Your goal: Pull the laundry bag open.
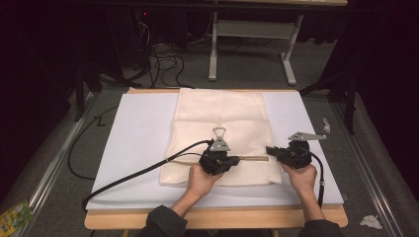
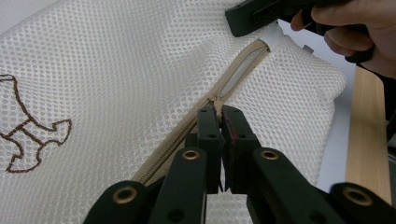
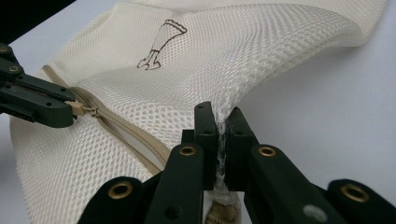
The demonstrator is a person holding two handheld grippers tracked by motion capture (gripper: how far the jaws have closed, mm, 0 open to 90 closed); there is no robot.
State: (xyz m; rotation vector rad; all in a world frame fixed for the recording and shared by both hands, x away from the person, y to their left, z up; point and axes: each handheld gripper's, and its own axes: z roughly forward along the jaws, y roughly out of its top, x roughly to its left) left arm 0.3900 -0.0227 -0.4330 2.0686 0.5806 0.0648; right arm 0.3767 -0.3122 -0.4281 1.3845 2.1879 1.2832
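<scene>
A cream mesh laundry bag (image 1: 220, 118) lies flat on the white board, with a brown stitched figure (image 3: 163, 44) on it. Its beige zipper (image 2: 187, 130) runs along the near edge and is partly open toward the right end (image 2: 247, 63). My left gripper (image 2: 219, 114) is shut on the zipper pull (image 2: 217, 100), about halfway along the zipper (image 1: 254, 158). My right gripper (image 3: 219, 114) is shut on a fold of mesh at the bag's right near corner, lifting it slightly. In the high view the left gripper (image 1: 237, 159) and right gripper (image 1: 269, 149) sit close together.
The white board (image 1: 138, 138) covers a wooden table whose edge (image 1: 217, 217) runs along the front. A black cable (image 1: 133, 175) trails left off the board. A white table frame (image 1: 252, 44) and floor cables stand beyond. Crumpled paper (image 1: 370, 221) lies at right.
</scene>
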